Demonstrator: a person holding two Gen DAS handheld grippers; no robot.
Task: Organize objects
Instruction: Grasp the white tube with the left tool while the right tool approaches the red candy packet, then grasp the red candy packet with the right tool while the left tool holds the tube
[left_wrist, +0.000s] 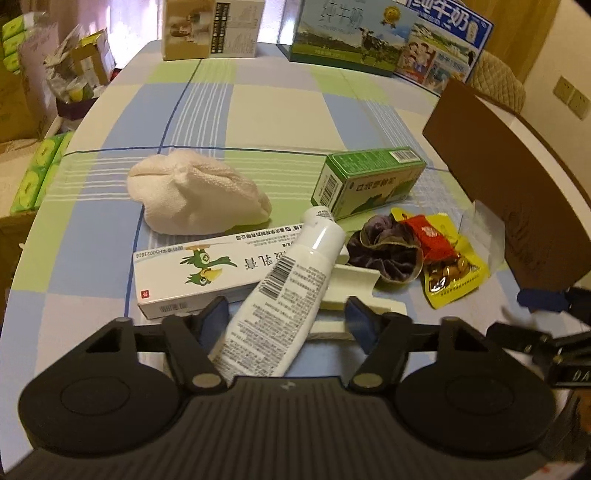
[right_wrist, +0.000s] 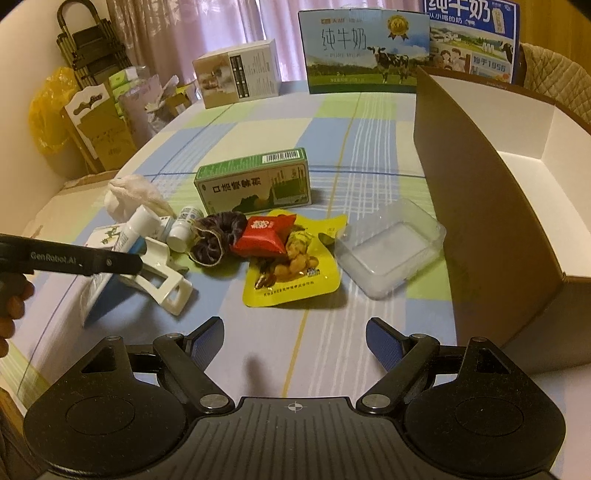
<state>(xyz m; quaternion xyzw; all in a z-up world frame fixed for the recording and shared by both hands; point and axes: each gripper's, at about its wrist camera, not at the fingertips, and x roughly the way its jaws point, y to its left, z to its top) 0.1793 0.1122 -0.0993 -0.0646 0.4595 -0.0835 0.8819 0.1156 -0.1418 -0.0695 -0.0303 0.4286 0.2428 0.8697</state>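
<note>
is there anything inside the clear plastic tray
No, the clear plastic tray sits empty on the tablecloth, beside the yellow snack packet.

The milk carton (right_wrist: 364, 51) read "纯牛奶 PURE MILK", the left gripper (right_wrist: 70, 258) arm bore "GenRobot.AI", and the blue carton (right_wrist: 474, 40) showed "1956".

Bare checked worktop (right_wrist: 280, 354) lies open in front of the yellow snack packet (right_wrist: 291, 273); behind it the green carton (right_wrist: 255, 181) blocks passage, beside it the brown box wall (right_wrist: 491, 236).

Left gripper (left_wrist: 284, 314) half-spread and angled down; right gripper (right_wrist: 294, 338) wide, empty, angled down.
</note>
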